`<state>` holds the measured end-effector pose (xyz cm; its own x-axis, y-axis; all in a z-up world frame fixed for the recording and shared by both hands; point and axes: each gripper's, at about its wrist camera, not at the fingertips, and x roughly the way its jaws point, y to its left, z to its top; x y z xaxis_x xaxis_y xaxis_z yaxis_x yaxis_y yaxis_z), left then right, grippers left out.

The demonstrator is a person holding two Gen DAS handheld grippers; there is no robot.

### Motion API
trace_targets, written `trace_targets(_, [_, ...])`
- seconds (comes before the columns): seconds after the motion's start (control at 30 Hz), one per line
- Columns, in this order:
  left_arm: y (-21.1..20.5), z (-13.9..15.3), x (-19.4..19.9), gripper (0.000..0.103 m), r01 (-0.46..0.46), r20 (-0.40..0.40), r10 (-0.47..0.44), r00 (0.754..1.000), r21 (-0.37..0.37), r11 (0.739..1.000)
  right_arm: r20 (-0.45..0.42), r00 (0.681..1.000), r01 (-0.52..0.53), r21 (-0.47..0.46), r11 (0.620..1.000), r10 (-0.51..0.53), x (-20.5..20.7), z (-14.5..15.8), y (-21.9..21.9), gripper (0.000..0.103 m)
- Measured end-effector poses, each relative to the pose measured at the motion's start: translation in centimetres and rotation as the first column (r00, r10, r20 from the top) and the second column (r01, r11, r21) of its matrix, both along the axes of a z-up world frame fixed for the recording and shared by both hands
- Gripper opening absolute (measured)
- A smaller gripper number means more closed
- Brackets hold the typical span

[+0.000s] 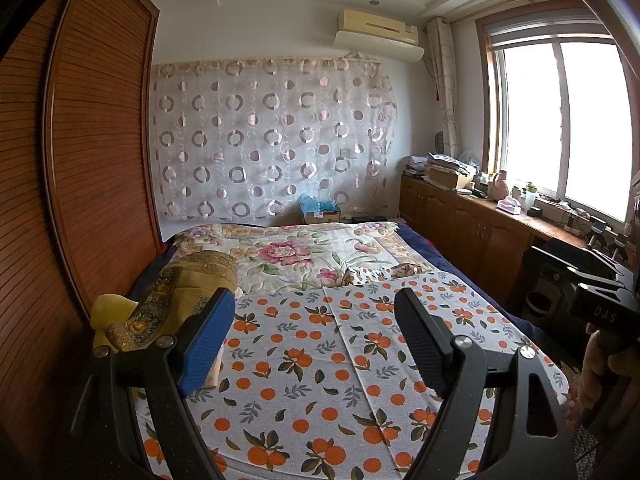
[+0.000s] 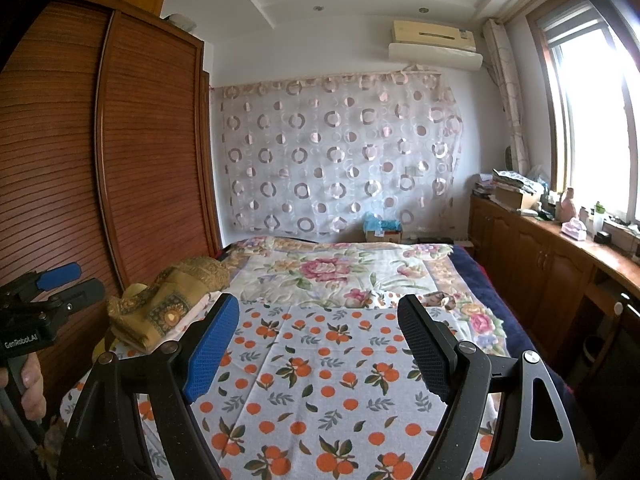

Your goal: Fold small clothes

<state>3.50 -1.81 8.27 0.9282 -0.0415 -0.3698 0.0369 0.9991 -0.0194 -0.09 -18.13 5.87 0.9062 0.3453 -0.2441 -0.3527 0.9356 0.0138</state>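
Note:
A white cloth printed with oranges (image 1: 320,360) lies spread flat on the bed; it also shows in the right wrist view (image 2: 328,376). My left gripper (image 1: 316,312) is open and empty above the cloth's near part. My right gripper (image 2: 318,316) is open and empty above the same cloth. A folded pile of gold-brown patterned fabric (image 1: 184,292) sits at the bed's left edge, also seen in the right wrist view (image 2: 172,308). The left gripper appears at the left edge of the right wrist view (image 2: 68,280).
A floral quilt (image 1: 296,256) covers the far part of the bed. A slatted wooden wardrobe (image 1: 88,160) stands close on the left. A low wooden cabinet (image 1: 480,228) with clutter runs under the window on the right. A cardboard box (image 2: 382,232) sits beyond the bed.

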Motion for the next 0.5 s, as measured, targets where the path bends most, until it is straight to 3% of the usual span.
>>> trace_targets(0.5, [-0.05, -0.09, -0.04, 0.082, 0.001, 0.0, -0.001, 1.0, 0.0, 1.0, 0.001, 1.0, -0.001, 0.0, 1.0, 0.001, 0.09, -0.08, -0.09, 0.083])
